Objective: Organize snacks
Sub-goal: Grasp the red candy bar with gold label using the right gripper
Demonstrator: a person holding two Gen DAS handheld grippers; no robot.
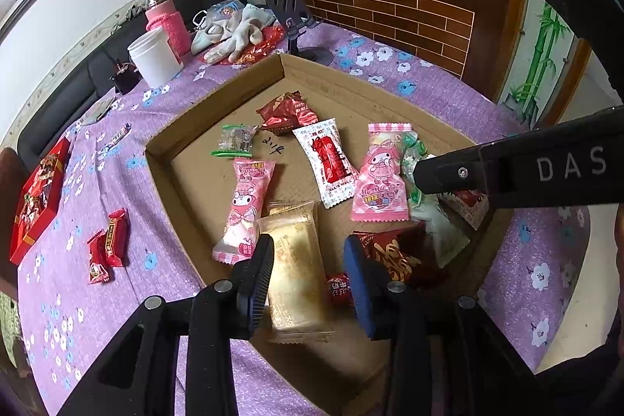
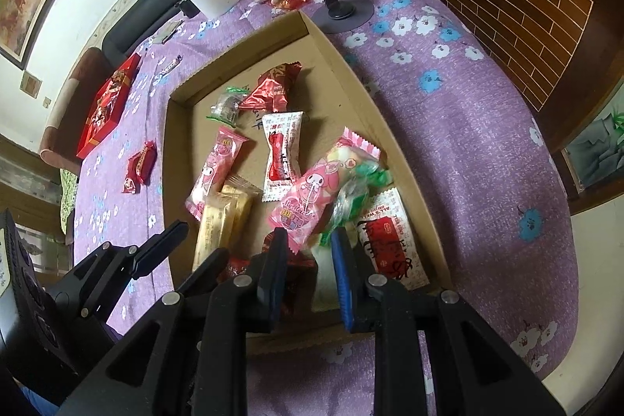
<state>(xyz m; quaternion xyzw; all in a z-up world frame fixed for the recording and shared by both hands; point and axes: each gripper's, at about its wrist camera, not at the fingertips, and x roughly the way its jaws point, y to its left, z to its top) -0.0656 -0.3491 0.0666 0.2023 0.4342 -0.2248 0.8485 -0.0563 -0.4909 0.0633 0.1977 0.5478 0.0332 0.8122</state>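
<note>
Several wrapped snacks lie loose in the shallow cardboard tray on the purple flowered cloth, and two small red packets sit outside it on the cloth, well apart from the rest. My left tongs hang over the pale gold cake packet near the tray's near edge — its jaws stand apart on either side of the wrapper, not pressing it, so they grasp nothing. My right tongs hover above the heap by the tray's right wall, jaws narrowly apart and empty, with a green-and-clear crinkled packet just ahead of them.

I judge the gold packet light and soft, a cake in slick film that would crush if squeezed hard. I would take it across its narrow width at the middle, gently. The pink character packets look puffy and slippery too — their crimped ends seem the safer hold.
</note>
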